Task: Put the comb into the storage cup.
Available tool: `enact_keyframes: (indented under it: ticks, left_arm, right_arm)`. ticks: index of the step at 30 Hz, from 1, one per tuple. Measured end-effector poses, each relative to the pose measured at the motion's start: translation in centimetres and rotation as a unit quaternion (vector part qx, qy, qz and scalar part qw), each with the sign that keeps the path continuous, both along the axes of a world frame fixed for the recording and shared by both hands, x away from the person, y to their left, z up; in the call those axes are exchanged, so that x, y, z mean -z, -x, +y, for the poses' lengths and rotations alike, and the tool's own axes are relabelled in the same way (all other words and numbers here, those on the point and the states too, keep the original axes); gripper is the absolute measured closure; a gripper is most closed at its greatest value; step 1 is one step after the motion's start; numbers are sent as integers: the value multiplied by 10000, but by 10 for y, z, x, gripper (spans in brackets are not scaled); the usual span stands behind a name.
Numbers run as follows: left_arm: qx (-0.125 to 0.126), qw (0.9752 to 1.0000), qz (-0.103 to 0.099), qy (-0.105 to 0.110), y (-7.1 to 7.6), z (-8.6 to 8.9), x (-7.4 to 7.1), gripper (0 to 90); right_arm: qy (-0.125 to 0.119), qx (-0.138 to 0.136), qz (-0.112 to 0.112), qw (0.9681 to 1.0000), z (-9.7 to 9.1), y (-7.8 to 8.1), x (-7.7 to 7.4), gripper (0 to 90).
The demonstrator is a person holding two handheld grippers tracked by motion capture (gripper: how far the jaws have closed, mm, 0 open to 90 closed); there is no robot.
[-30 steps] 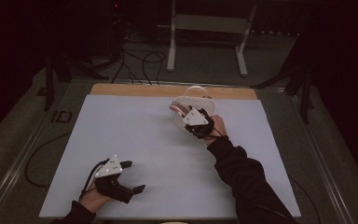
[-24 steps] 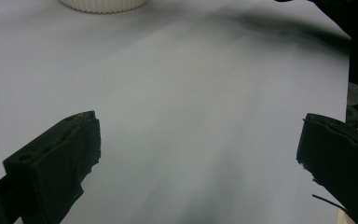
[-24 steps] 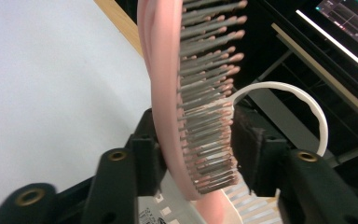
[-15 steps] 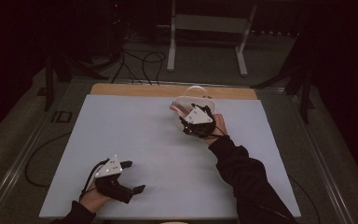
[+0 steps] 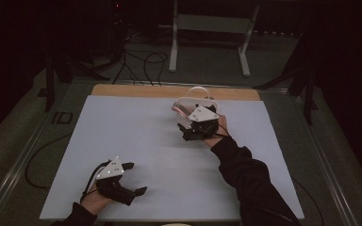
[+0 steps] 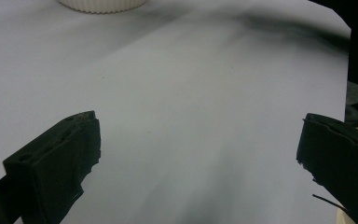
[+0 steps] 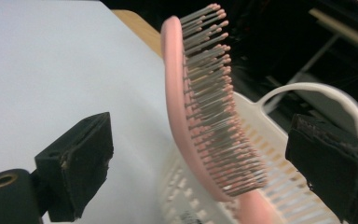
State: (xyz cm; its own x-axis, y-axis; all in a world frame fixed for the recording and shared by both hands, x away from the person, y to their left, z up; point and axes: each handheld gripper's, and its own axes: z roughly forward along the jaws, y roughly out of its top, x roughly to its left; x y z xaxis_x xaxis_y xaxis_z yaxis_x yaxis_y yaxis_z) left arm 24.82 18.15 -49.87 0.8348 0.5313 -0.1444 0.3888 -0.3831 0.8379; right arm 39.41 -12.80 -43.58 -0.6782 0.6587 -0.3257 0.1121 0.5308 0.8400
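While the right claw (image 7: pixel 200 158) has just been opening, its jaws wide apart, a pink hairbrush (image 7: pixel 200 107) with grey, pink-tipped bristles stands between them, untouched, long axis running upward, in a white basket (image 7: pixel 261 154) at centre frame. Lower left, the left claw (image 5: pixel 134 179) gapes empty above the worktop (image 5: pixel 122 132).

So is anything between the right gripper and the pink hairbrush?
Nothing visible. The pink hairbrush leans in the white basket, between the jaws of the right gripper, which have just been opening and don't press it.
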Motion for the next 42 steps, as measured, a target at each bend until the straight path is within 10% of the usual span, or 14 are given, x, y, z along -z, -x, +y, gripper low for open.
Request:
enact_keyframes:
  ticks: [13,42]
  left_arm:
    - [26,10000,-17,70,1,0,0,0]
    - [88,9999,-113,42,4,2,-3,0]
  right_arm:
    - [-608,-153,810,9947,-13,-8,-9,76]
    - [-858,-298,941,9914,-34,4,-20,87]
